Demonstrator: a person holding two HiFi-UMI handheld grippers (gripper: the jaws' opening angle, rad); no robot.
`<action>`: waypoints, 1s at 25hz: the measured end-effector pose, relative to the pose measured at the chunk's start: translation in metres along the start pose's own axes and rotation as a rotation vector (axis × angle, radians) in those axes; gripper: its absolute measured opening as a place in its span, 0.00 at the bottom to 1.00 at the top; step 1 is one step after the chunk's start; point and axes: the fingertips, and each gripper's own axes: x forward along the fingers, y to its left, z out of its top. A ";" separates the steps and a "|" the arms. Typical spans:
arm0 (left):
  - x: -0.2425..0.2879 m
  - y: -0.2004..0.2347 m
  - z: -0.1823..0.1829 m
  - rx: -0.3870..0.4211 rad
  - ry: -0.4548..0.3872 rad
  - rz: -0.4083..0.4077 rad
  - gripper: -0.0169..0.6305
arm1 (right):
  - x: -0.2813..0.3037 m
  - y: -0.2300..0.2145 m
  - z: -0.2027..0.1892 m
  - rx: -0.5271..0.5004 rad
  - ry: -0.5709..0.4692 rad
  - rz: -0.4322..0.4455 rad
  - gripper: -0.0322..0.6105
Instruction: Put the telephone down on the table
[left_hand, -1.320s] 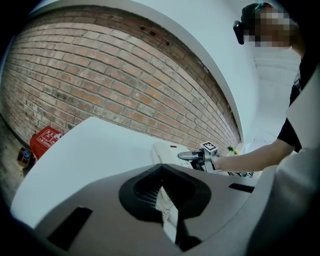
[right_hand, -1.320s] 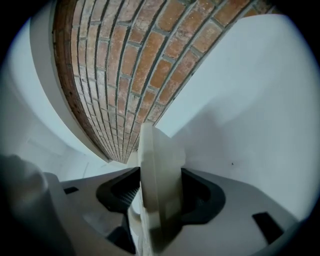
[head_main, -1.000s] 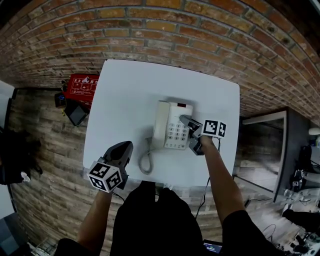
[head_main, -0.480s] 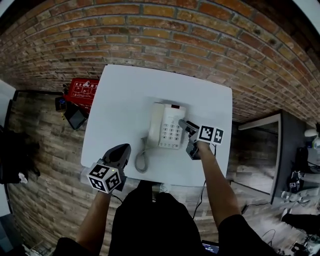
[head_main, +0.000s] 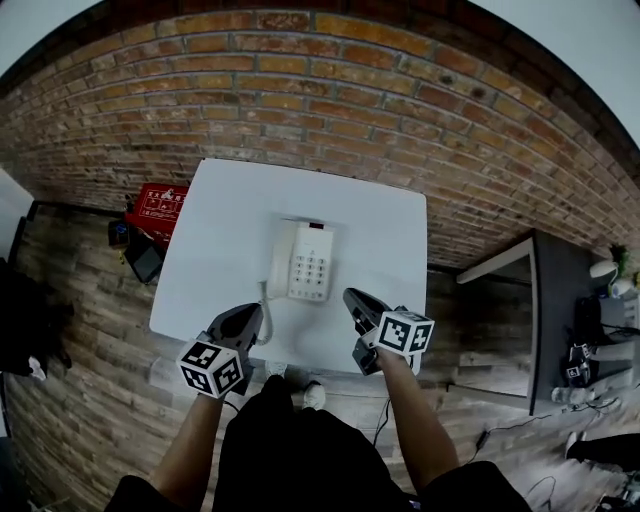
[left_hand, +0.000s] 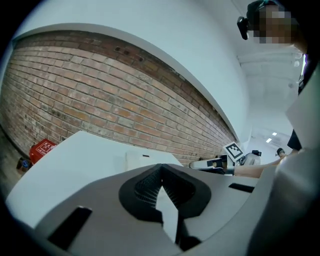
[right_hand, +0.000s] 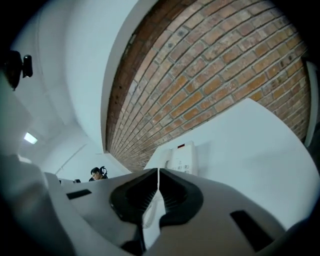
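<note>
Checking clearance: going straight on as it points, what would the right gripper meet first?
Probably the telephone, ahead of the right gripper, whose jaws just closed empty; depth unclear, so the table may come first.

We have drawn our right gripper (head_main: 352, 298) back from the telephone's (head_main: 305, 262) side to the table's (head_main: 220, 230) near edge. Its jaws have just closed, with nothing between them. Our left gripper (head_main: 255, 312) has backed off too.

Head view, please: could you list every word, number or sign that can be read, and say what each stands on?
No text can be read.
Red box beside the table: white print, too small to read.
Telephone: keypad figures too small to read.
Left gripper and right gripper: black-and-white square markers on their cubes, no letters.
</note>
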 end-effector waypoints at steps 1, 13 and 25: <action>-0.003 -0.011 0.000 0.001 -0.009 -0.003 0.04 | -0.014 0.008 -0.001 -0.013 -0.019 0.010 0.09; -0.045 -0.081 0.000 0.080 -0.077 -0.003 0.04 | -0.129 0.078 -0.007 -0.190 -0.144 0.073 0.08; -0.059 -0.053 0.014 0.094 -0.068 -0.016 0.04 | -0.147 0.092 -0.012 -0.158 -0.226 0.001 0.08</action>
